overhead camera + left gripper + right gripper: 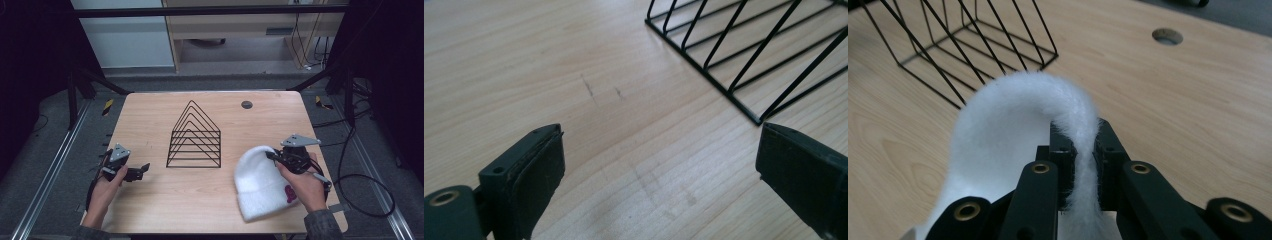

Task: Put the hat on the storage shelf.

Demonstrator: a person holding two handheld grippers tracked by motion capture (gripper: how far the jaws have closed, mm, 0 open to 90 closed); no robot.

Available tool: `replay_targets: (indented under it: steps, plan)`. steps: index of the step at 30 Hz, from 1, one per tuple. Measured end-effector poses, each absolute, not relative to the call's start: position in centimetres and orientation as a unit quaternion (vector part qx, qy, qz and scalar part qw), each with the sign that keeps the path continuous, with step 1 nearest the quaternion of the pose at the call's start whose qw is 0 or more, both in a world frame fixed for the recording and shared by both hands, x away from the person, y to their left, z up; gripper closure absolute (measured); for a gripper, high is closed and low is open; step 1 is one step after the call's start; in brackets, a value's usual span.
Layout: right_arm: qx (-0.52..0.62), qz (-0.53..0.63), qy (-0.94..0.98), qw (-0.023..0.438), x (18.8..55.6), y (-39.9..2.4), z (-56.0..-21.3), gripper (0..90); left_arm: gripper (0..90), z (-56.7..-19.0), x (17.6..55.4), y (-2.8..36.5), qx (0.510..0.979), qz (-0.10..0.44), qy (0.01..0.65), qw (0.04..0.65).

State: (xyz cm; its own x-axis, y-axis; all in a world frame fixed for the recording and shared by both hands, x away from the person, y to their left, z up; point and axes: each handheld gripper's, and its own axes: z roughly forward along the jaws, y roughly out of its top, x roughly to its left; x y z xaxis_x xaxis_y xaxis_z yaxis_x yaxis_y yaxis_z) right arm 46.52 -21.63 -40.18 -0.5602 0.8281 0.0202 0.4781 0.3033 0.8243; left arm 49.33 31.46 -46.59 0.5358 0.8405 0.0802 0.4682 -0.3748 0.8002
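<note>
A white fuzzy beanie (260, 182) lies on the right part of the wooden table (200, 200), with a dark red mark near its lower right side. My right gripper (273, 156) is shut on the beanie's upper edge; in the right gripper view the white fabric (1013, 120) arches up from between the two black jaws of my right gripper (1084, 150). My left gripper (145, 167) rests low at the table's left, open, pointing right toward the black wire rack (194, 137). In the left gripper view the jaws of my left gripper (659, 165) stand wide apart over bare wood, the wire rack's corner (744, 65) ahead.
The rack of triangular wire frames stands mid-table. A round cable hole (246, 104) sits near the far edge of the table, also seen as a round cable hole (1167, 36) in the right gripper view. Cables (360, 185) trail off the right side.
</note>
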Motion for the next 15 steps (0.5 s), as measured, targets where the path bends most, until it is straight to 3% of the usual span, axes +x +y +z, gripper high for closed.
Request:
replay_targets:
  steps: [7, 15]
  plan:
    - [0.403, 0.458, 0.756, 0.237, 44.8, -21.7, -35.8, 82.8, 5.1, -42.8, 49.0, 29.9, 0.789, 0.27, 0.385, 0.395]
    - [0.377, 0.483, 0.744, 0.267, 44.9, -21.1, -30.8, 83.0, 4.8, -38.7, 48.4, 28.3, 0.799, 0.254, 0.345, 0.422]
